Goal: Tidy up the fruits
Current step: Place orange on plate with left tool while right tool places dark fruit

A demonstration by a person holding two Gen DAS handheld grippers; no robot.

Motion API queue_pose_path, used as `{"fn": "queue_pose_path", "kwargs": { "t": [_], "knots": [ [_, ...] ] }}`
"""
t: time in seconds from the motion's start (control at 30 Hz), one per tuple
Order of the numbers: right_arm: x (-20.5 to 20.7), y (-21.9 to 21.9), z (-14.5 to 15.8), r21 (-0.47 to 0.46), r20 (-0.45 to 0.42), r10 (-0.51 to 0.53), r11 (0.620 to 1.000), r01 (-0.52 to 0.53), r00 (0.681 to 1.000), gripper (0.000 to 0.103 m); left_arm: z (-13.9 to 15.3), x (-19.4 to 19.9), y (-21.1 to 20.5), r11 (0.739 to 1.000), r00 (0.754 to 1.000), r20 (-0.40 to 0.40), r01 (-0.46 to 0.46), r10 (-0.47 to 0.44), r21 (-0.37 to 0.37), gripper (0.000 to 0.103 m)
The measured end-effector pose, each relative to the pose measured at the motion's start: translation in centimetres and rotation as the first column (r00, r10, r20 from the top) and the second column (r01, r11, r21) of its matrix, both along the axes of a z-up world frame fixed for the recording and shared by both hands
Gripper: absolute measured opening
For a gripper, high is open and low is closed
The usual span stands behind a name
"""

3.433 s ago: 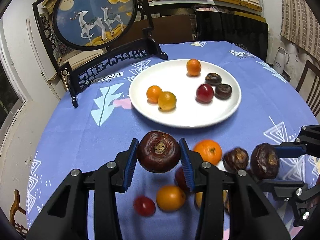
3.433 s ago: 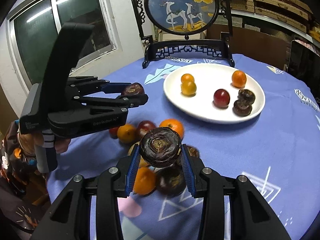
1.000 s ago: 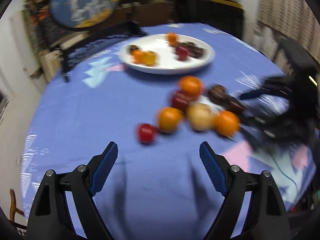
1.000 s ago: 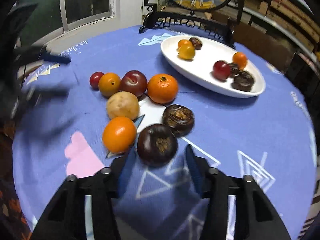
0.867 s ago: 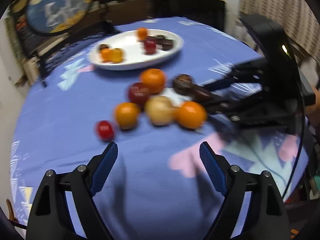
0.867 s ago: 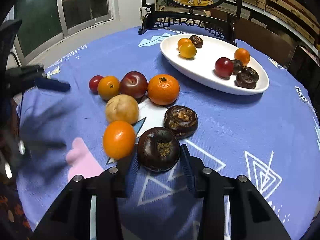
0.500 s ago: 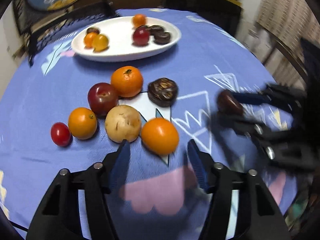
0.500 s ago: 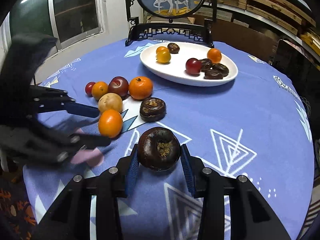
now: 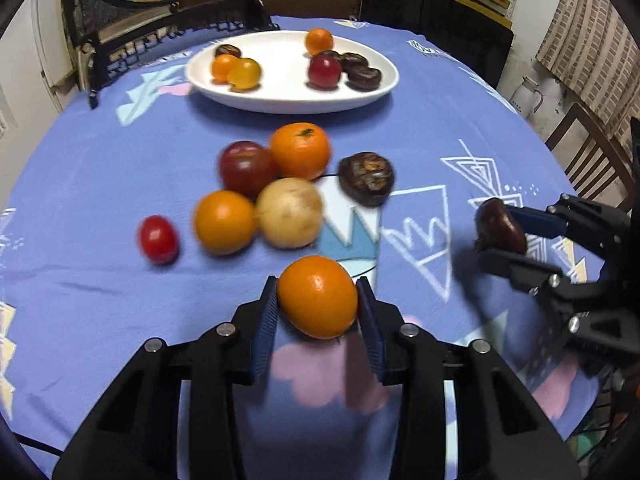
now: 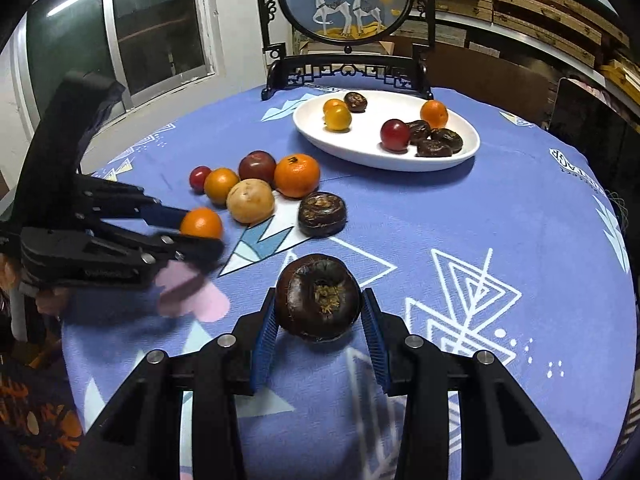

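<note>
no legible text, perhaps blur

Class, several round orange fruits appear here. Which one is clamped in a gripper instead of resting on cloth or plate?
The orange fruit between the left gripper blue pads; the others lie untouched.

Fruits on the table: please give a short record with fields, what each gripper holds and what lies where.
left gripper: shut on orange
right gripper: shut on water chestnut
white plate: seven small fruits
tablecloth: six loose fruits in one cluster, among them a tangerine and a cherry tomato
</note>
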State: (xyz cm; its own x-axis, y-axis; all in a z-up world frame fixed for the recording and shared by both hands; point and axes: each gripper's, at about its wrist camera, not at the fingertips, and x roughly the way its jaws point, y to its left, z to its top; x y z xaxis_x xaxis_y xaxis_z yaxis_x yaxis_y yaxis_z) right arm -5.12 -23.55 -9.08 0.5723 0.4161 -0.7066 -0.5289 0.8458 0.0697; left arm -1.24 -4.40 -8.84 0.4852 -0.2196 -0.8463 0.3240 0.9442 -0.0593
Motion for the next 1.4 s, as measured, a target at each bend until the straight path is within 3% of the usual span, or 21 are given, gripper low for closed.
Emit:
{"fn": "queue_pose_path", "kwargs": {
  "t": [0.17, 0.3, 0.43, 0.67, 0.87, 1.4],
  "knots": [
    [-0.7, 1.6, -0.1, -0.015, -0.011, 0.041, 0.999, -0.042, 0.999, 0.041, 1.1, -0.8, 1.6, 0.994, 0.996, 0.086, -0.007, -0.002, 0.105, 0.038],
    [-0.7, 2.4, 0.8, -0.016, 0.007, 0.048, 0.999, -0.048, 0.999, 0.041, 2.7, -0.1, 2.3, 0.992, 0.991, 0.136, -0.017, 0.000, 0.127, 0.038],
    [0.0, 2.4, 3.8, 0.001, 0.066, 0.038, 0.999, -0.038, 0.997, 0.041, 5.7, 1.5, 2.0, 0.987, 0.969, 0.245, -0.027, -0.012, 0.156, 0.038],
    [2.7, 1.7, 9.1, 0.056, 0.168, -0.011, 0.998, 0.002, 0.986, 0.041, 9.9, 5.1, 0.5, 0.987, 0.928, 0.371, -0.054, -0.006, 0.152, 0.038],
    [6.0, 1.4, 11.0, 0.099, 0.189, -0.046, 0.995, 0.028, 0.981, 0.041, 10.6, 8.3, -0.8, 0.989, 0.920, 0.391, -0.057, -0.002, 0.139, 0.038],
    [14.0, 1.7, 9.6, 0.125, 0.136, -0.075, 0.990, 0.058, 0.988, 0.041, 7.5, 17.2, -1.3, 0.979, 0.938, 0.346, -0.092, 0.023, 0.185, 0.038]
  ]
}}
